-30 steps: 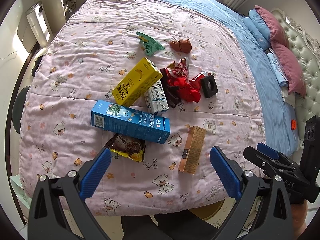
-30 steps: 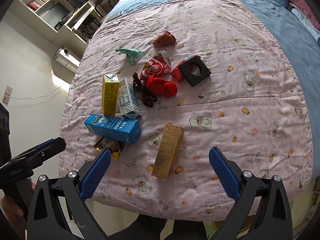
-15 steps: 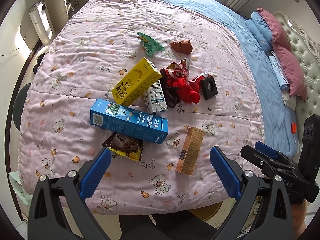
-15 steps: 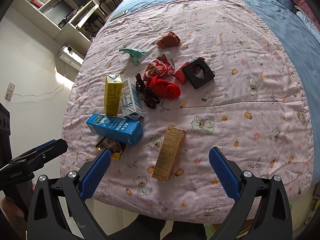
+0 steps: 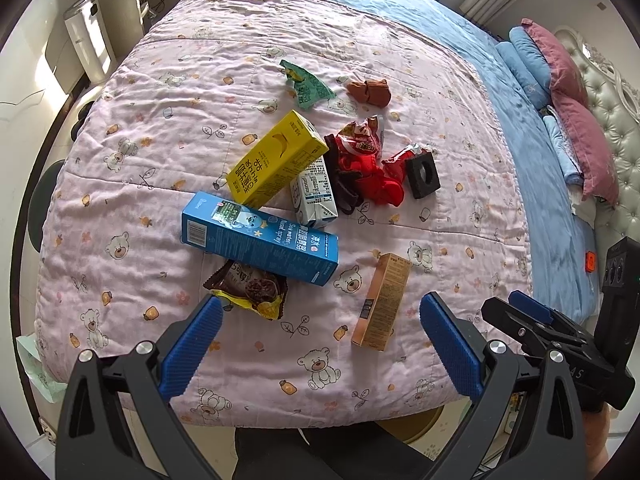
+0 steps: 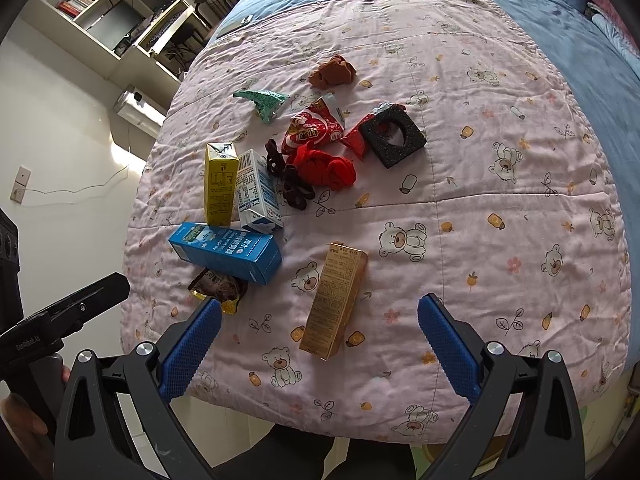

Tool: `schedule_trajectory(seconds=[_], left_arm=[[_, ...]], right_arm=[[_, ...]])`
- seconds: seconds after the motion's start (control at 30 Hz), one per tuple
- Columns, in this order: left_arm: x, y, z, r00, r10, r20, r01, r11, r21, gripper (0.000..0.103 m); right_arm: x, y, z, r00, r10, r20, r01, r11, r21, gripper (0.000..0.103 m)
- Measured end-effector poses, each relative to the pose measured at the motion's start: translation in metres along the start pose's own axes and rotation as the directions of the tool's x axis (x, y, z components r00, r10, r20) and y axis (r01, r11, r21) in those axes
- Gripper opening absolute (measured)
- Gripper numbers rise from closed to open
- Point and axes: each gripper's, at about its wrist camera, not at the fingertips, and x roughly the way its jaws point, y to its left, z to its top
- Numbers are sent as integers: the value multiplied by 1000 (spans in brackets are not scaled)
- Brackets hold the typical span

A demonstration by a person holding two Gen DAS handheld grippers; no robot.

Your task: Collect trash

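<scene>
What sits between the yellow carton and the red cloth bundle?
The white-and-blue carton leans against the yellow carton, then dark brown hair ties lie beside the red cloth. The right wrist view shows it best.

left gripper (image 5: 320, 322) fingers spread, right gripper (image 6: 319, 322) likewise

Both views have been drawn back: the bed's near edge at six o'clock is exposed more, and the blue box (image 5: 260, 238) sits higher.

choc wrapper (image 5: 250, 290) half under blue box (image 5: 260, 236), print unreadable
</scene>
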Motion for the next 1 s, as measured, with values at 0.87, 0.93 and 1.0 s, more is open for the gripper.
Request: schedule_trajectory(seconds=[0.87, 0.93, 1.0], left_arm=[[87, 71, -26, 990, 5, -140, -23, 991, -129, 99], [92, 74, -27, 989, 8, -145, -27, 991, -134, 99], [97, 78, -27, 989, 13, -149, -33, 990, -137, 99]], right_arm=[[126, -3, -24, 986, -78, -148, 92, 992, 89, 94], [135, -6, -24, 983, -94, -157, 109, 990, 87, 83], [146, -8, -23, 978, -101, -184, 118, 990, 83, 69]])
